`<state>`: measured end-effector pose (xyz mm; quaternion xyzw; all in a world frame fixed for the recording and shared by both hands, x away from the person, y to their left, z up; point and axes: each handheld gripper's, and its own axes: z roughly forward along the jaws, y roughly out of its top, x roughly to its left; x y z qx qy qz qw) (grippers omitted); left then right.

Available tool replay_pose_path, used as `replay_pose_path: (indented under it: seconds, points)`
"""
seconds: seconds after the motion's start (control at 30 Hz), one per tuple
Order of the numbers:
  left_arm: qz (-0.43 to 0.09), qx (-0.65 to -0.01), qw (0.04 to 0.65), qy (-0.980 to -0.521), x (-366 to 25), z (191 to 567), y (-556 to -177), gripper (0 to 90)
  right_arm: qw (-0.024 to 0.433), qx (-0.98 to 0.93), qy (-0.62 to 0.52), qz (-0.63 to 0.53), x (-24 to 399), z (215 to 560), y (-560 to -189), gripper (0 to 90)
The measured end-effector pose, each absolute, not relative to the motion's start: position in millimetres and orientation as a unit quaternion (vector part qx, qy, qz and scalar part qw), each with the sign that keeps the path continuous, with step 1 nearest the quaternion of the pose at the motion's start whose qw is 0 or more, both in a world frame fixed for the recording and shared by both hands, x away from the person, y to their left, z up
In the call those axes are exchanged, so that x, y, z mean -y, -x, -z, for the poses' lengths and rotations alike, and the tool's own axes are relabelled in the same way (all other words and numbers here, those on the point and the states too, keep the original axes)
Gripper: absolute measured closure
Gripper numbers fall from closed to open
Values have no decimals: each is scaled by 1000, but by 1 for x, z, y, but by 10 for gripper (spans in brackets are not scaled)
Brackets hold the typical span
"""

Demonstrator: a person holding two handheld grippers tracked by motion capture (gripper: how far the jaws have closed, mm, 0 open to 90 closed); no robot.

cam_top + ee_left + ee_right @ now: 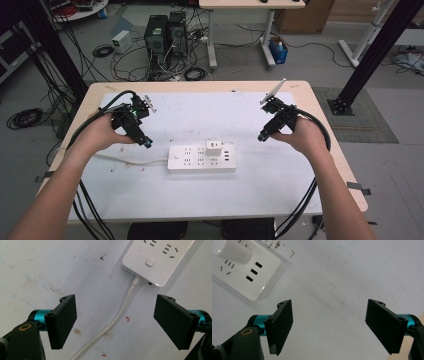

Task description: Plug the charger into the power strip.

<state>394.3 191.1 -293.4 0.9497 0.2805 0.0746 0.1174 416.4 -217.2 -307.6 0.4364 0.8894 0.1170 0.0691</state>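
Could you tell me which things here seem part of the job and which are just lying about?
Likely in play:
power strip
white adapter plugged into it
strip's cord
left claw and right claw, both open

Lying about:
computer towers
blue box

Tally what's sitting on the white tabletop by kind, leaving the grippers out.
White rectangular plastic power strip with cord: 1
White cube-shaped plastic charger, plugged into the strip: 1
Total: 2
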Motion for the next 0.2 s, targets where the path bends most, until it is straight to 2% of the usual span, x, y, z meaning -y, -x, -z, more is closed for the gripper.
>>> replay_pose_path:
  seconds: [0.2]
  points:
    - [-75,-279,118,-950,-192,294,-394,189,68,-889,-437,-120,217,311,-414,218]
